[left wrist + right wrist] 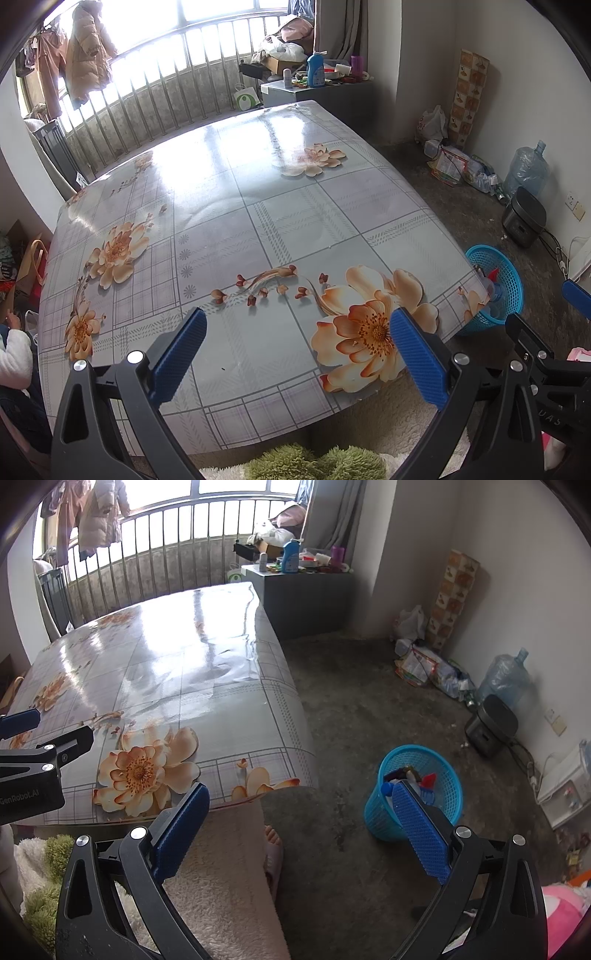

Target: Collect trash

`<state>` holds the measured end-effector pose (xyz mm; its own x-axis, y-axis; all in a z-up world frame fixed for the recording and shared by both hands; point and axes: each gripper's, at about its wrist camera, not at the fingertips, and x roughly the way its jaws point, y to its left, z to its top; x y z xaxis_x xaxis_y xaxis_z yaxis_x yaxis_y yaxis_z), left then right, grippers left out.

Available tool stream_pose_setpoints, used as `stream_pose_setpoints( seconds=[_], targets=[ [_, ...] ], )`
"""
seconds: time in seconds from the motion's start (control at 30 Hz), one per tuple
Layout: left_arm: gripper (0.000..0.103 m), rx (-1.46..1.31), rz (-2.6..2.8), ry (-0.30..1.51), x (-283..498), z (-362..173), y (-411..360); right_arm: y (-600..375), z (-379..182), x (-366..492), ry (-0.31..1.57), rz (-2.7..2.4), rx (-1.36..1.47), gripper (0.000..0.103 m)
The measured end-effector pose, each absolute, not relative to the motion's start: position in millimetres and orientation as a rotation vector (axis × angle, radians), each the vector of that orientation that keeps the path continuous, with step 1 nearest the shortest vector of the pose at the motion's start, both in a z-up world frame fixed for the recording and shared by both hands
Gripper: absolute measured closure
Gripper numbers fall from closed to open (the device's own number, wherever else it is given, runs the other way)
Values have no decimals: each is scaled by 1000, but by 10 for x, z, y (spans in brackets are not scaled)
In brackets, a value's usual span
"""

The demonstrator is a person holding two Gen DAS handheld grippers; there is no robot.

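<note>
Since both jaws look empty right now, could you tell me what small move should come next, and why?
Probably pull both grippers back and stop. The left gripper and right gripper are open and hold nothing, the floral table shows no loose trash, and the blue basket on the floor already holds bottles and wrappers, so collection appears done.

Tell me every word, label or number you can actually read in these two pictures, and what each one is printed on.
"GenRobot.AI": white letters on the black body of the left gripper, seen in the right wrist view.
"UAS": partial pale letters on the black body of the right gripper, seen in the left wrist view; the rest is cut off.
Label on the blue detergent bottle: too small to read.
Printed packets on the floor: too blurred.
</note>
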<state>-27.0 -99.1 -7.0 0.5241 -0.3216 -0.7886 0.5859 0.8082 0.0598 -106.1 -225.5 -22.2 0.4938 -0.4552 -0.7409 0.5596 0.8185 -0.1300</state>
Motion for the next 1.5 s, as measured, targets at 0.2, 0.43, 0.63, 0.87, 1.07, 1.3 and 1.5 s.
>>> stream_pose_setpoints(
  seconds=[0.2, 0.43, 0.63, 0.87, 1.07, 1.3, 1.5],
  targets=[
    [6, 339, -556, 861, -269, -69, -991, -2255, -214, -1062, 854, -617, 133, 8],
    [6, 338, -555, 861, -273, -71, -988, -2259, -203, -1065, 853, -616, 133, 8],
    [6, 339, -556, 860, -269, -67, -992, -2264, -199, -1067, 852, -615, 133, 8],
    [6, 339, -556, 862, -274, -68, -992, -2274, -199, -1070, 852, -614, 134, 8],
    [6, 338, -556, 861, -277, -67, -993, -2271, -200, -1071, 853, -615, 134, 8],
    [6, 340, -557, 863, -274, -65, -996, -2263, -196, -1066, 853, -615, 133, 8],
    [6, 341, -558, 863, -265, -66, -999, -2267, -200, -1067, 852, -616, 135, 8]
  ],
)
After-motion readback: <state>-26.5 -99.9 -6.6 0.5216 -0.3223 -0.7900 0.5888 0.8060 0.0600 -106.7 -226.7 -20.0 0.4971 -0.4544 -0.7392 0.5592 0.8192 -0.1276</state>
